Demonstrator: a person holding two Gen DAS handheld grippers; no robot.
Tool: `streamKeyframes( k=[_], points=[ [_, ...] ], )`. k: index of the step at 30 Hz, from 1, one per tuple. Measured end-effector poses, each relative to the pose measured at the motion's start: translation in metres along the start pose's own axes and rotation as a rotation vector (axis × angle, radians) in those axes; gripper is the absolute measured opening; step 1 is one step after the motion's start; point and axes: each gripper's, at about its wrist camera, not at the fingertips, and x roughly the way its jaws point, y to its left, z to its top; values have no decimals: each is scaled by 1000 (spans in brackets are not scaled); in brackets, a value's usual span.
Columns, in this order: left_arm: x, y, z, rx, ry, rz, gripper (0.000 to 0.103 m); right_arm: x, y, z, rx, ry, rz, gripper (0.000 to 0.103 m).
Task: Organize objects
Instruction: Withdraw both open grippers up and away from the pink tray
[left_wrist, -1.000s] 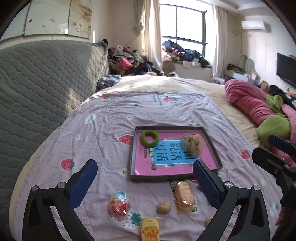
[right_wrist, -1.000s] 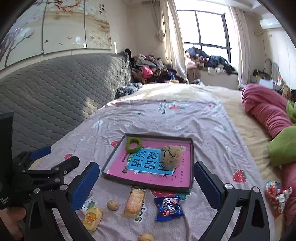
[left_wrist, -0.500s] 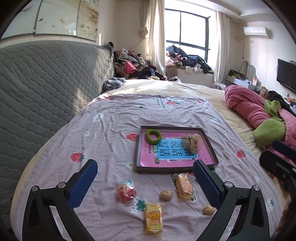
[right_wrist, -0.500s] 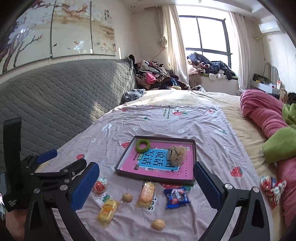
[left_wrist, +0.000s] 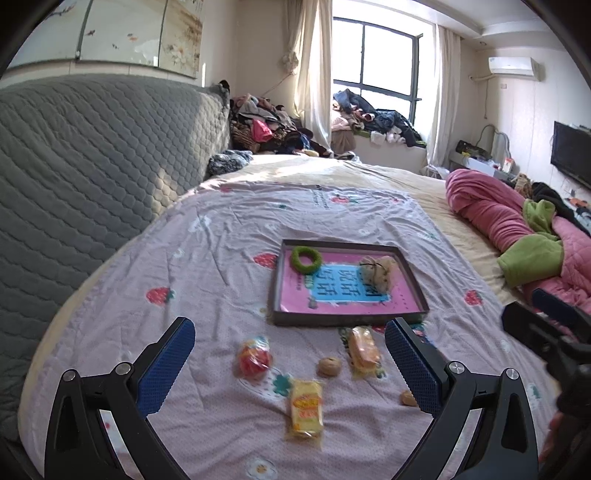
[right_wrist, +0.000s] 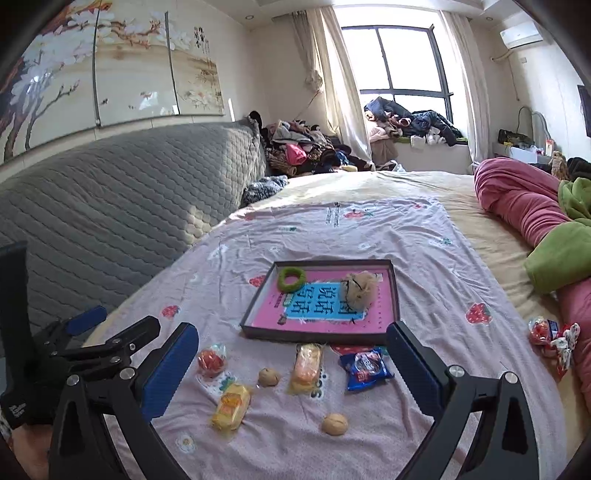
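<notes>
1. Left tool (left_wrist: 290, 354) was released, jaws spread wide, nothing between them, held above the near end of the bed (left_wrist: 229, 258).
2. Right tool (right_wrist: 291, 360) was also released and empty, jaws wide apart, over the same end of the bed.
3. Dark tray (right_wrist: 395, 291) sat mid-bed on the strawberry-print sheet (right_wrist: 424, 251), with a pink book cover as its floor.
4. Inside the tray: green ring (right_wrist: 291, 277) at the far left corner, tan tied bundle (right_wrist: 359, 290) towards the far right.
5. Loose snacks lay on the sheet just in front of the tray: red round packet (right_wrist: 211, 360), yellow packet (right_wrist: 231, 406), orange bread packet (right_wrist: 307, 363), blue packet (right_wrist: 365, 367).
6. Two walnut-like nuts: one (right_wrist: 268, 376) between the red and orange packets, one (right_wrist: 335, 424) nearer the camera.
7. Another red-and-white wrapper (right_wrist: 552, 334) lay far right by the pink quilt (right_wrist: 517, 195), well apart from the rest.
8. Grey quilted headboard (right_wrist: 110, 206) ran along the left.
</notes>
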Motion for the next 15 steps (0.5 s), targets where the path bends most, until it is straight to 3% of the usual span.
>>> streamKeyframes(
  k=[2, 15],
  points=[
    [-3, -1, -3, 3, -5, 11, 103, -3, 2, -4, -18, 0, -41, 102],
    [-12, 1, -19, -31, 5, 32, 103, -16, 5, -14, -19, 11, 0, 102]
  ],
)
